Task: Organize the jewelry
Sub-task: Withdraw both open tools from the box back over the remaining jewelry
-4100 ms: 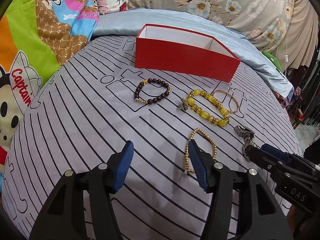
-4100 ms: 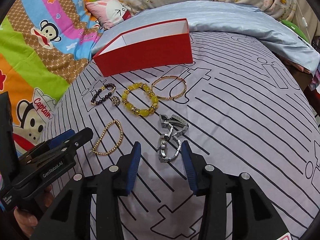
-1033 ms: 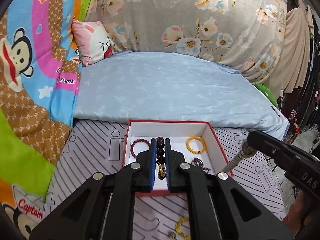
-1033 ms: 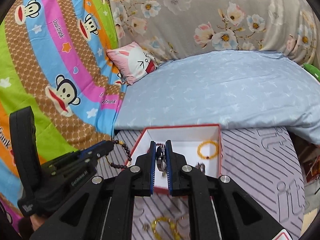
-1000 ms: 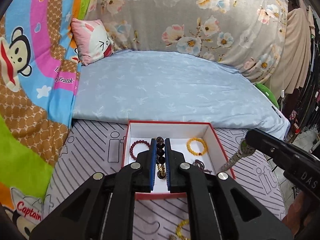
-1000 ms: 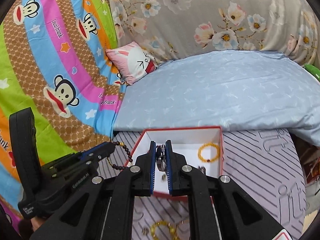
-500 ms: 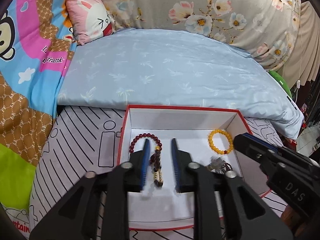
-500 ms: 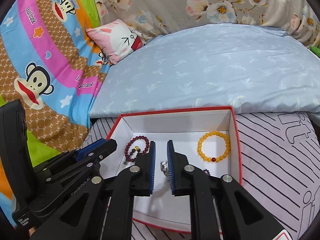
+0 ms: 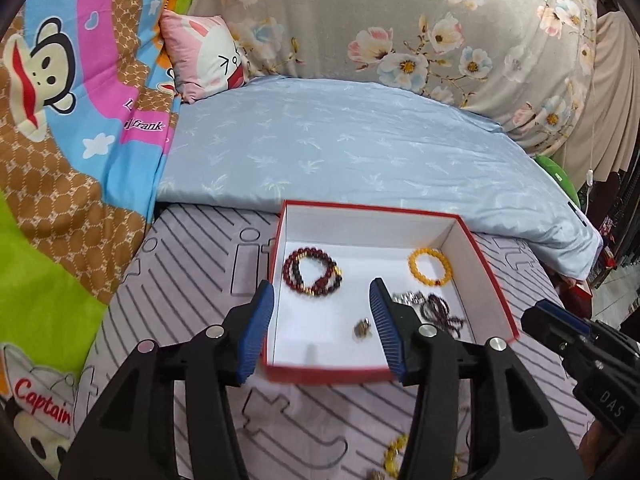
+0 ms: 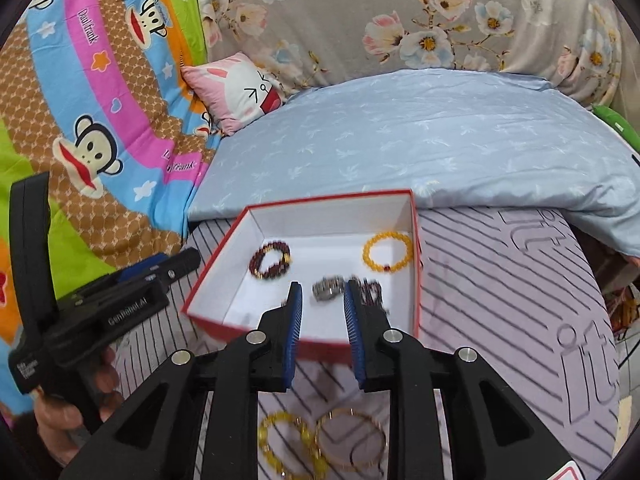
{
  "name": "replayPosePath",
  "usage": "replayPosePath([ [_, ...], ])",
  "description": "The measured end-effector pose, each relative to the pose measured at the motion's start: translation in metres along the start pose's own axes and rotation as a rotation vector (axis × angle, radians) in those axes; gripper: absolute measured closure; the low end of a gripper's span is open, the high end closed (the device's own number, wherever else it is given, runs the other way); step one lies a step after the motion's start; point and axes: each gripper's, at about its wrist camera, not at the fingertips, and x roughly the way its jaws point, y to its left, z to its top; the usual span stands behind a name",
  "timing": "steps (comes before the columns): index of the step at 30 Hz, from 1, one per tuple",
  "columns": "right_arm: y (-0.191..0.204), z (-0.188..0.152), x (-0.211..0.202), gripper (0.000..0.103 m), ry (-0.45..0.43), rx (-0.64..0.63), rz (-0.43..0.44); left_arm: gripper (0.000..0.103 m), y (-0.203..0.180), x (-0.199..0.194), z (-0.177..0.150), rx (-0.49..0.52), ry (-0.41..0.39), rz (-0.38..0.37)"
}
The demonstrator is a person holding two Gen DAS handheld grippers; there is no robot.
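Bracelets: dark-red beads (image 9: 312, 272), yellow ring (image 9: 430, 266) in red box (image 9: 496, 280); both grippers' fingers (image 9: 260, 320) opening, empty.

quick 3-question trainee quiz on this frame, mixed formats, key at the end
1. True or false: the orange bracelet lies inside the red box.
2. Which pieces are outside the box, on the striped sheet? A) a yellow bead bracelet and a gold bangle B) the dark red bracelet C) the silver watch
3. Fill in: neither the left tool nor the right tool grips anything; both have their jaws ____.

Key: 1 true; 2 A; 3 opening
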Motion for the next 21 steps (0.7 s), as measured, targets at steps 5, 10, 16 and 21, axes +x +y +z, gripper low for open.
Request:
replayPosePath([
  [5, 0.000, -0.039, -0.024, 0.081, 0.038, 0.015, 0.002, 0.055, -0.004, -0.027, -0.034, 0.011, 0.024, -0.011],
  [10, -0.003, -0.079, -0.042, 0.081, 0.082, 0.033, -0.005, 0.055, -0.009, -0.044, -0.077, 0.012, 0.079, -0.032],
  [16, -0.005, -0.114, -0.054, 0.081, 0.124, 0.054, -0.009, 0.055, -0.012, -0.052, -0.113, 0.000, 0.138, -0.040],
  [21, -0.004, -0.135, -0.058, 0.081, 0.152, 0.058, -0.013, 0.055, -0.016, -0.056, -0.134, 0.012, 0.163, -0.019],
])
